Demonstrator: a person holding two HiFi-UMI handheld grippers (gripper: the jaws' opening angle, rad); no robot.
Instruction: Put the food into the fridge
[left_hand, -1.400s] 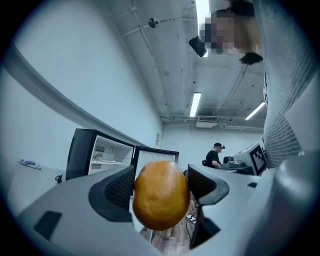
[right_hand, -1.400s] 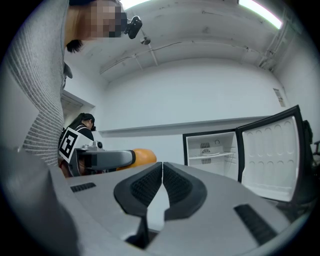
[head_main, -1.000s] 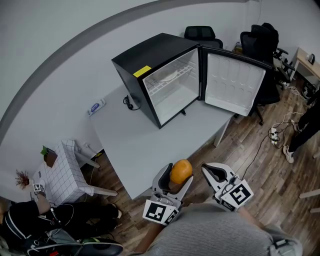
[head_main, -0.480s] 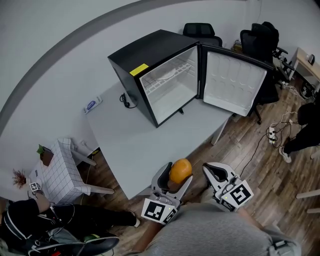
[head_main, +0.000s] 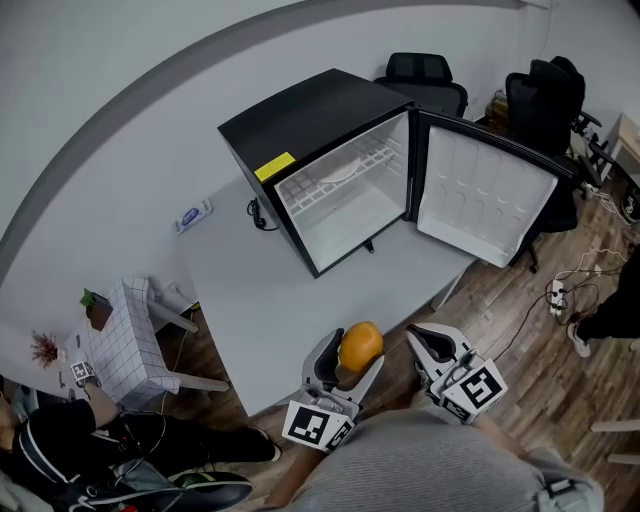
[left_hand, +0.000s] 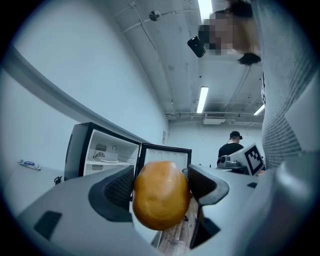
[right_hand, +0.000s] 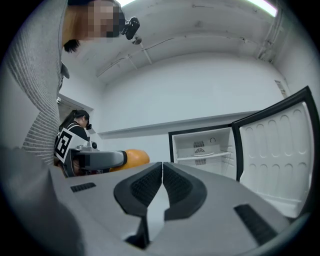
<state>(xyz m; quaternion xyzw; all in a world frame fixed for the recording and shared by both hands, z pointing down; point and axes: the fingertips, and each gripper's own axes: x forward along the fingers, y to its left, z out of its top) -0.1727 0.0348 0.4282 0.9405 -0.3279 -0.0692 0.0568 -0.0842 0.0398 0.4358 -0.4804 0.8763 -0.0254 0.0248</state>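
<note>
Since 0.5 s ago the black boxy mini fridge (head_main: 320, 140) and the flat grey table (head_main: 290, 300) beneath it sit slightly further toward 4 o'clock in the head view; both grippers keep their places at 6 o'clock.

Left gripper (head_main: 350, 355): jaws pinch a round orange fruit (head_main: 360, 345) with smooth, faintly dimpled skin. In the left gripper view the fruit (left_hand: 161, 194) bulges between the ribbed dark pads, touching both, and juts past the fingertips. It is held in the air off the table's near edge, well apart from the fridge.

Right gripper (head_main: 437, 345): just beside the left one, toward 3 o'clock. In the right gripper view its ribbed pads are pressed together with nothing between them (right_hand: 162, 181).

Fridge stands on the table at 12 o'clock. White moulded door (head_main: 490, 205) is swung wide toward 2 o'clock, its inner face ribbed with shallow pockets. Interior is white, with a white wire shelf (head_main: 345, 168) in the upper part. Yellow rectangular label (head_main: 273, 166) is on the top front edge.

Wood-plank floor (head_main: 520, 310) runs from 3 to 5 o'clock. White grid-patterned box (head_main: 125, 345) sits at 8 o'clock.
</note>
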